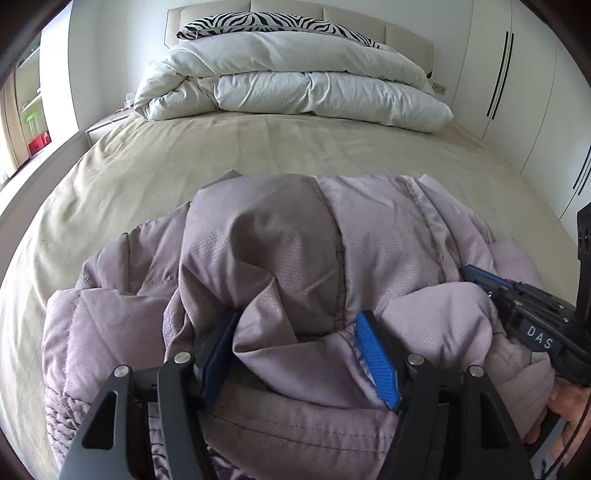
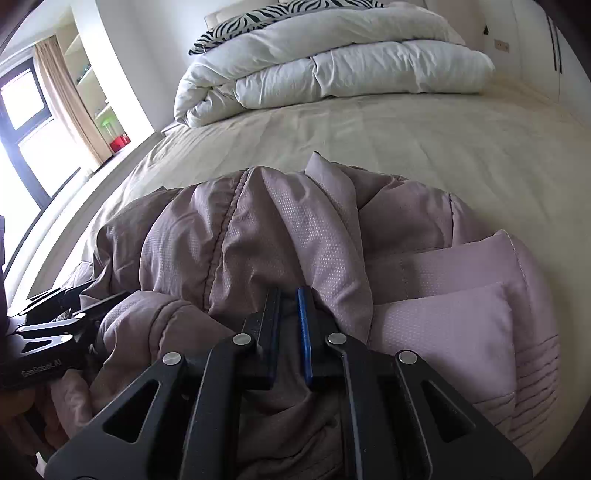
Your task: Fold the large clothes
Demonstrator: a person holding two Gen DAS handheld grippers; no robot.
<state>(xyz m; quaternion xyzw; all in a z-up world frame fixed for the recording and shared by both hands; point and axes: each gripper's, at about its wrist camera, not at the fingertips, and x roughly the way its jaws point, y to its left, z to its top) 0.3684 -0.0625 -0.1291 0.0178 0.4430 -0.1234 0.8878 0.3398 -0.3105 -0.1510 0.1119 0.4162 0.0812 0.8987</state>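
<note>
Left tongs (image 1: 301, 354) gape wide astride a jacket (image 1: 280, 258) fold; right tongs (image 2: 290, 332), at three o'clock, pinch its fabric. The mauve padded jacket lies bunched on the bed (image 1: 147, 166).

Ahead of me a beige sheet (image 1: 229, 147) covers the bed, with a white duvet (image 1: 295, 85) folded at its head. A zebra-striped pillow (image 1: 266, 22) lies behind it; white wardrobe doors (image 1: 517, 81) stand at right
</note>
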